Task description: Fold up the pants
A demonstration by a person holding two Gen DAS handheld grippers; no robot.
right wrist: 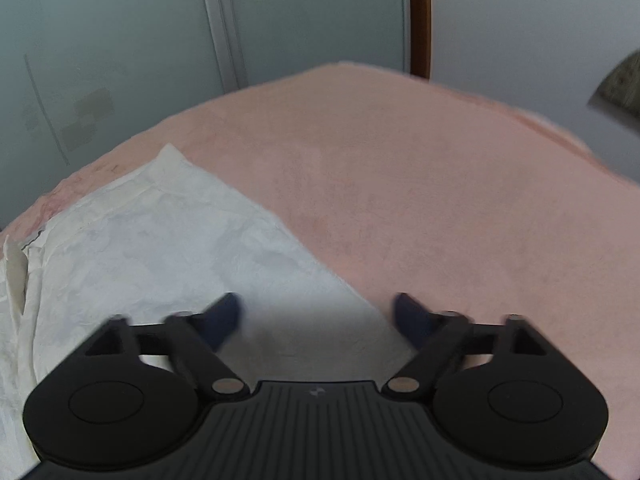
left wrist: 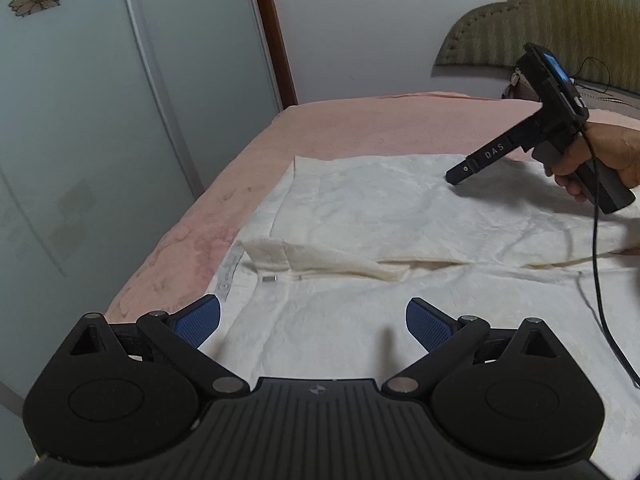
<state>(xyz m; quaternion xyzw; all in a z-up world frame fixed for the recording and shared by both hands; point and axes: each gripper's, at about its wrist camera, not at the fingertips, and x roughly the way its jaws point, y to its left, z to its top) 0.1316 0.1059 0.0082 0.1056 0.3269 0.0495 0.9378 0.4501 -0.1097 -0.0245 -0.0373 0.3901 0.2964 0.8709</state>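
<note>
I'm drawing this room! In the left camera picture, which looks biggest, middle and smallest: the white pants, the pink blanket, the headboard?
1. White pants, though nearness to the camera helps them.
2. Pink blanket.
3. Headboard, smallest, far off and partly cut off.

A cream-white pair of pants [left wrist: 400, 216] of soft, crinkled cloth with a faint woven pattern is seen on a pink bedspread [left wrist: 360, 128] of matt, fuzzy, towel-like fabric. The left gripper [left wrist: 313, 320] is made of matt black plastic, ribbed on its body, with dull metal pivot pins; its fingertips [left wrist: 426, 324] are faced with blue, finely dotted rubbery pads. A frosted, smooth wardrobe door [left wrist: 80, 100] with printed flowers, a glossy brown wooden frame [left wrist: 276, 40] and a quilted olive fabric headboard [left wrist: 560, 20] are shown.
</note>
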